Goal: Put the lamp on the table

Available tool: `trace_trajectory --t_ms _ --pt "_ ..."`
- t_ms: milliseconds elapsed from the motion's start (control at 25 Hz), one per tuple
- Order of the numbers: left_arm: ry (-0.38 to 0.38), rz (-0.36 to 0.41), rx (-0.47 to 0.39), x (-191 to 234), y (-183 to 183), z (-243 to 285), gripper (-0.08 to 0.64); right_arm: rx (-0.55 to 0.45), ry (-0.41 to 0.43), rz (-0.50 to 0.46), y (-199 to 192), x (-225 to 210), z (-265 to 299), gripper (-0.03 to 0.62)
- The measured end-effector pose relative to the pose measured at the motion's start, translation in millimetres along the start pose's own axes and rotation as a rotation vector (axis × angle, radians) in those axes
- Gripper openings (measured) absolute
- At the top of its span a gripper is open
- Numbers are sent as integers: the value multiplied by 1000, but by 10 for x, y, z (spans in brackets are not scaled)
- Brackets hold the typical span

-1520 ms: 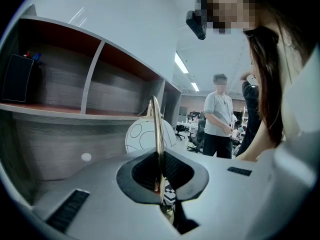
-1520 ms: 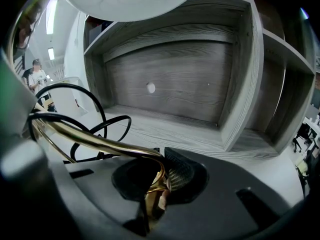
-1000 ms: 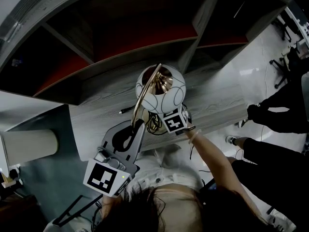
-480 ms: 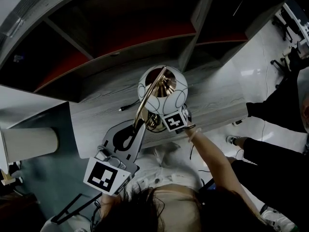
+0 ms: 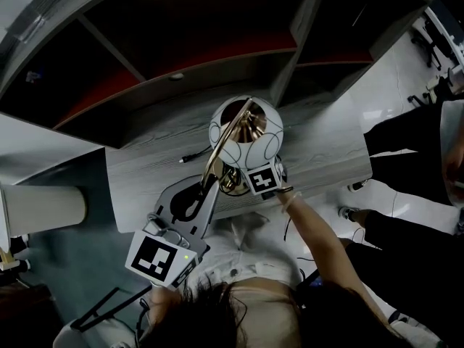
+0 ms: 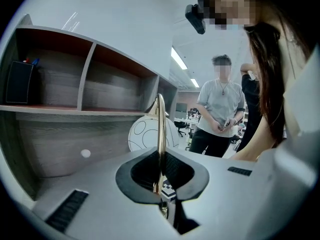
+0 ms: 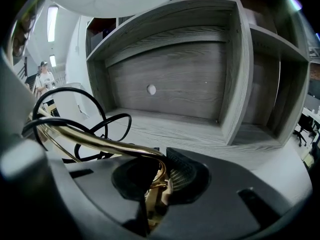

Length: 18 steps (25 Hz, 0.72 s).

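We pinch the lamp (image 5: 245, 133) by its brass frame with left gripper (image 6: 160, 186) and right gripper (image 7: 159, 184), steadying it mid-frame over the table (image 5: 145, 172).

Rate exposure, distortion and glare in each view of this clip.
Head view: underexposed, shelf recesses near black, lamp globe bright against them. Left gripper view: evenly lit, strong fisheye bowing the shelf edges. Right gripper view: dark vignetted corners, glints on the brass stem, nearest foreground soft.
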<state>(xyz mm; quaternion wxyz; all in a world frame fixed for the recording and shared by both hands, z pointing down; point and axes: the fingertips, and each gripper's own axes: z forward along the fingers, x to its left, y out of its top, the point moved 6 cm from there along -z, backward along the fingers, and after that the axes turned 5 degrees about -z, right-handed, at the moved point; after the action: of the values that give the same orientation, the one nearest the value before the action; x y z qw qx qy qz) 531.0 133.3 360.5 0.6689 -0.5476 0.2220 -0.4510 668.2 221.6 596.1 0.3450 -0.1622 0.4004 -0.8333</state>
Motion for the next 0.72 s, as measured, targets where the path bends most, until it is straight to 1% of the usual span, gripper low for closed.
trace_trajectory --t_ms 280,400,520,720 --pt "5 -8 10 0 -4 5 17 13 3 10 -38 8 14 42" --pt "3 -9 15 -5 0 4 18 4 -1 10 -5 0 -5 42" --pt "2 -15 19 -6 6 -6 18 15 7 13 -70 9 28 42" --pt "3 -22 25 6 23 -27 18 18 -4 -7 -32 14 -20 43"
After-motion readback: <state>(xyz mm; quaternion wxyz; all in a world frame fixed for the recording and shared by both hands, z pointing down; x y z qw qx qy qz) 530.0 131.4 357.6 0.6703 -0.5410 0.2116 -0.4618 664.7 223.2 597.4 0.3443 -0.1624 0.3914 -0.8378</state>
